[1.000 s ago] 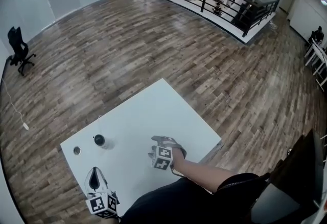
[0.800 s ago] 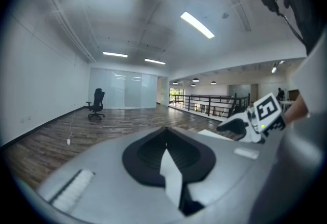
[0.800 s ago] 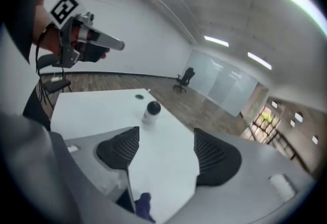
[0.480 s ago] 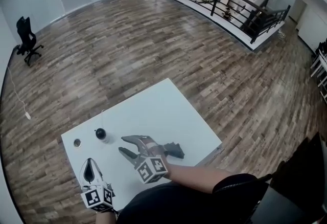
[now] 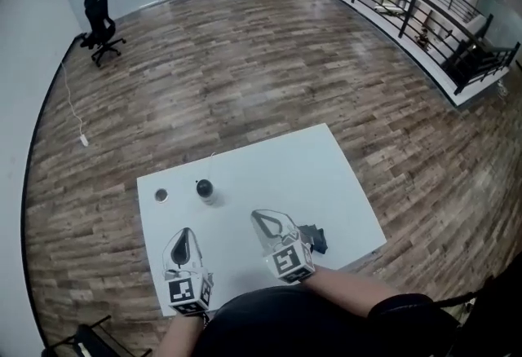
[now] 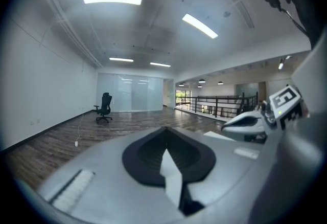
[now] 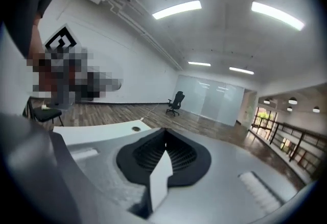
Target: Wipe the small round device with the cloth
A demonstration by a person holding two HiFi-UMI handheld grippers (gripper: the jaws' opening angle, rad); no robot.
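Observation:
The small round device (image 5: 204,188), black on a clear base, stands on the white table (image 5: 326,176) toward its far left. The dark cloth (image 5: 315,240) lies crumpled on the table near the front edge. My right gripper (image 5: 259,216) hovers just left of the cloth, apart from it. Its jaws have just been closing and are now shut with nothing between them (image 7: 164,131). My left gripper (image 5: 186,233) is at the front left, short of the device, shut and empty (image 6: 164,130). In the left gripper view the right gripper (image 6: 253,121) shows at the right.
A small round disc (image 5: 161,195) lies on the table left of the device and also shows in the right gripper view as a disc (image 7: 135,128). Wooden floor surrounds the table. An office chair (image 5: 99,17) stands far off; a railing (image 5: 408,9) runs at the back right.
The right gripper lifted off the cloth, leaving it on the table, and its jaws went from wide open to shut. The head view swung, so the table now sits more central.

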